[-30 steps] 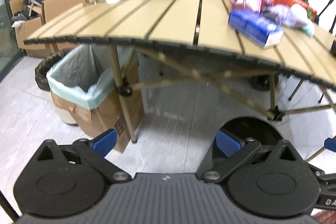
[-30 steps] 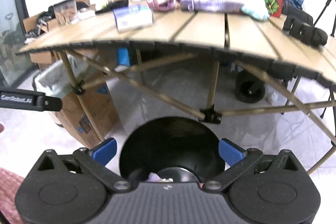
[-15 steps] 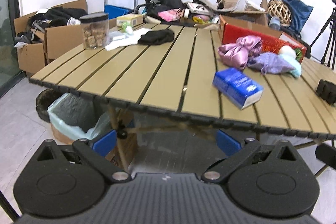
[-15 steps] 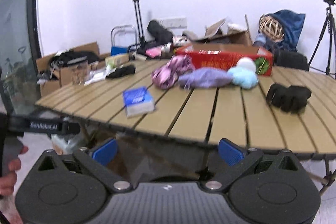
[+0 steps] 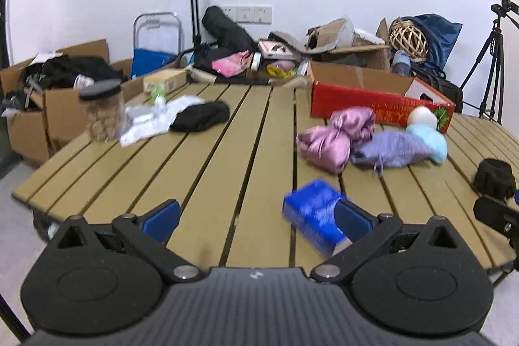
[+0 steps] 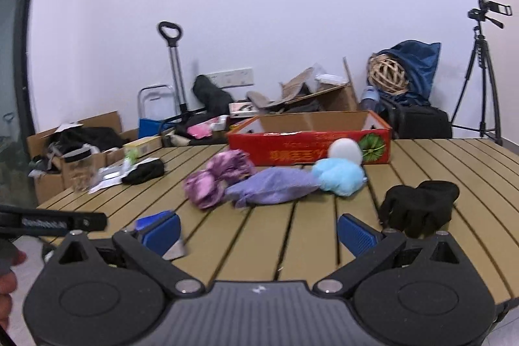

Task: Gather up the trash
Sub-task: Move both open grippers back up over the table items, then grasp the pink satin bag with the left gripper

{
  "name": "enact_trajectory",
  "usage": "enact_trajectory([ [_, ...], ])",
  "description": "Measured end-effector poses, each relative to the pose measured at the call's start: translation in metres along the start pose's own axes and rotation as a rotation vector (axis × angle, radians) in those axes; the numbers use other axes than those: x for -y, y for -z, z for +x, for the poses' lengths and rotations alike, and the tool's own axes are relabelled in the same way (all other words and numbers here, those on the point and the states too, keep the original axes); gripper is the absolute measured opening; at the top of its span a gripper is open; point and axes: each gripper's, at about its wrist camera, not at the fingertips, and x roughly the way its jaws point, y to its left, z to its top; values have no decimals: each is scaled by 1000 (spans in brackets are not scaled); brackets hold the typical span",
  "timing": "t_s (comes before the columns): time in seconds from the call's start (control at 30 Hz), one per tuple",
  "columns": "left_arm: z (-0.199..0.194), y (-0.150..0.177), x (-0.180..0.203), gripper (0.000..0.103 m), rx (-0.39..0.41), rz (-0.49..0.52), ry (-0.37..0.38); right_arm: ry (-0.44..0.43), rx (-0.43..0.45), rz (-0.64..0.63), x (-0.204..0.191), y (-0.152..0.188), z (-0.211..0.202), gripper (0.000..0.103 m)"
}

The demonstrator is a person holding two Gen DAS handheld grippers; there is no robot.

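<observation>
Nearest, the left gripper (image 5: 258, 221) and the right gripper (image 6: 258, 234) both hang over the near edge of the slatted table (image 5: 207, 171), jaws spread wide and holding nothing. Just beyond, the blue packet (image 5: 313, 218) lies at about two o'clock from the left gripper, by its right finger, with the black glove (image 6: 418, 209) at two o'clock from the right one. Farther back sit the pink cloth (image 5: 335, 138), purple cloth (image 5: 392, 149) and red box (image 5: 373, 104) at one o'clock.

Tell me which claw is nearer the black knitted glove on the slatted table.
Right. The right claw sits just beside the black knitted glove; the left claw is further, the glove far to its right.
</observation>
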Motion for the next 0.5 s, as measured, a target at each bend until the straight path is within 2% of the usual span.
enact_trajectory([
  [0.2,25,-27,15,103,27,29,25,39,18,67,24,-12,27,103],
  [0.33,52,-41,29,103,7,72,28,50,28,103,35,-21,44,103],
  [0.5,91,-55,38,103,-37,62,63,73,22,113,43,-28,64,103],
])
